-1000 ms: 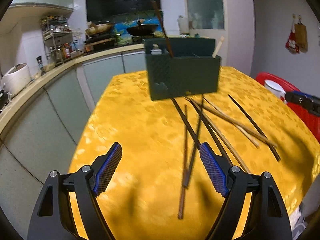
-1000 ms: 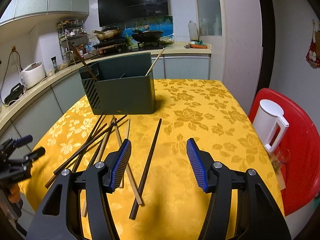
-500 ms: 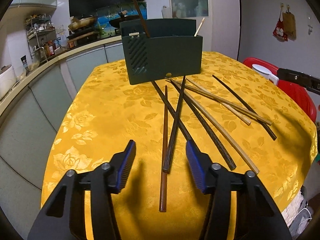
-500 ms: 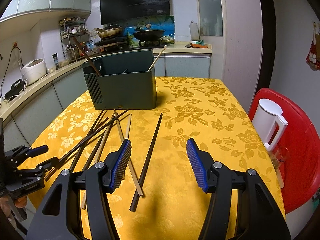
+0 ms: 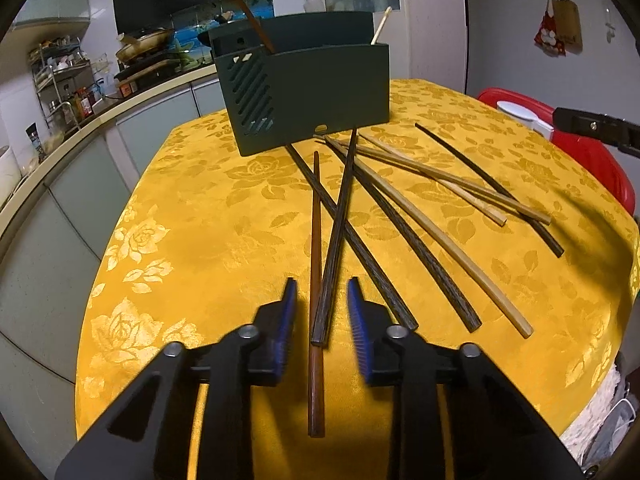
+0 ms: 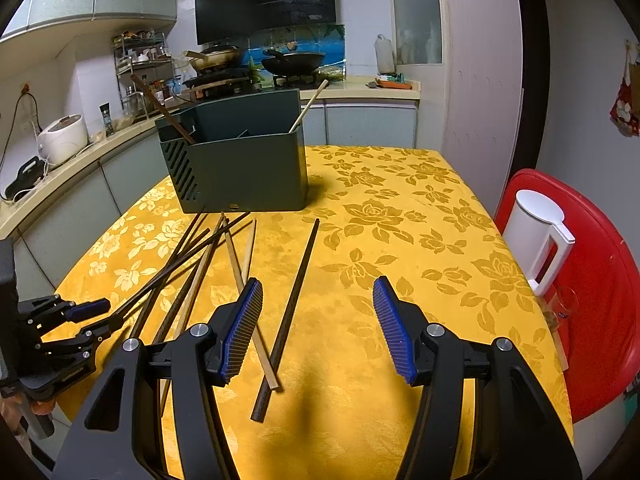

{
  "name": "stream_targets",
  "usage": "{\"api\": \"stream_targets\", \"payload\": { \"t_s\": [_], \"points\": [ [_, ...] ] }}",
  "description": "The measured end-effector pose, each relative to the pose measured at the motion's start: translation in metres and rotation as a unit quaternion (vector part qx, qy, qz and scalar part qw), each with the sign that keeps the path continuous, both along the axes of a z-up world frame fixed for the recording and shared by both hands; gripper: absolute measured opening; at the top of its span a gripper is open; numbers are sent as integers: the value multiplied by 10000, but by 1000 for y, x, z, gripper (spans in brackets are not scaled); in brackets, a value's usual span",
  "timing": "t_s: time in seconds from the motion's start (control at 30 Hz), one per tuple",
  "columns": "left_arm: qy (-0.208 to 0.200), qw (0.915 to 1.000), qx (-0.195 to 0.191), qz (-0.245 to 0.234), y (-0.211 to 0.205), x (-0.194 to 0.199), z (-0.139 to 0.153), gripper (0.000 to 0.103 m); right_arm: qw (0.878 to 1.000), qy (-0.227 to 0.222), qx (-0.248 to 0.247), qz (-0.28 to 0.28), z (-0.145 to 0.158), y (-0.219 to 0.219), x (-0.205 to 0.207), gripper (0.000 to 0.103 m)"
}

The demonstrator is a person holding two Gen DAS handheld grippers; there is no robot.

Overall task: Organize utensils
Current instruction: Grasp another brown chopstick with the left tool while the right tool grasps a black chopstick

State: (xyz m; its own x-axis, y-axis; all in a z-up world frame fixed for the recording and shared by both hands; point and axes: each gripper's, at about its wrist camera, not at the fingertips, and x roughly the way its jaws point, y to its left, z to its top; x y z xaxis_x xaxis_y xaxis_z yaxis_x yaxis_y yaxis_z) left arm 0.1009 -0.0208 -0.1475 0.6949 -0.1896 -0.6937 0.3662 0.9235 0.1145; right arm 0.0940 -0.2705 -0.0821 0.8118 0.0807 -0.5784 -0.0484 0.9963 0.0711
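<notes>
Over the table's (image 5: 192,216) near edge, the left tool (image 5: 322,308) has dropped and narrowed around two chopsticks (image 5: 325,280), pads not yet touching. Pickup looks imminent; holder (image 5: 320,92) waits beyond. Right tool (image 6: 318,328) stays half open, empty.

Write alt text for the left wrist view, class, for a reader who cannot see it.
The left gripper, jaws just closing, straddles a reddish-brown chopstick and a dark chopstick on a yellow floral tablecloth, pads not yet touching them. More chopsticks fan out to the right, before a dark green utensil holder.
</notes>
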Motion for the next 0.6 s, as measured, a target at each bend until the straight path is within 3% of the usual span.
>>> {"api": "stream_targets", "payload": {
  "t_s": [0.07,0.23,0.4,0.6],
  "points": [
    [26,10000,19,-2,0,0,-2,11,10000,11,2,-9,-1,0,0,56],
    [28,10000,11,-58,-1,-1,-3,7,10000,70,15,-6,-3,0,1,56],
    [28,10000,-33,-57,0,-3,0,7,10000,88,20,-6,-4,-1,1,56],
    [-206,9994,-269,-45,6,-14,24,7,10000,77,3,-17,-4,-1,-1,56]
  ]
}}
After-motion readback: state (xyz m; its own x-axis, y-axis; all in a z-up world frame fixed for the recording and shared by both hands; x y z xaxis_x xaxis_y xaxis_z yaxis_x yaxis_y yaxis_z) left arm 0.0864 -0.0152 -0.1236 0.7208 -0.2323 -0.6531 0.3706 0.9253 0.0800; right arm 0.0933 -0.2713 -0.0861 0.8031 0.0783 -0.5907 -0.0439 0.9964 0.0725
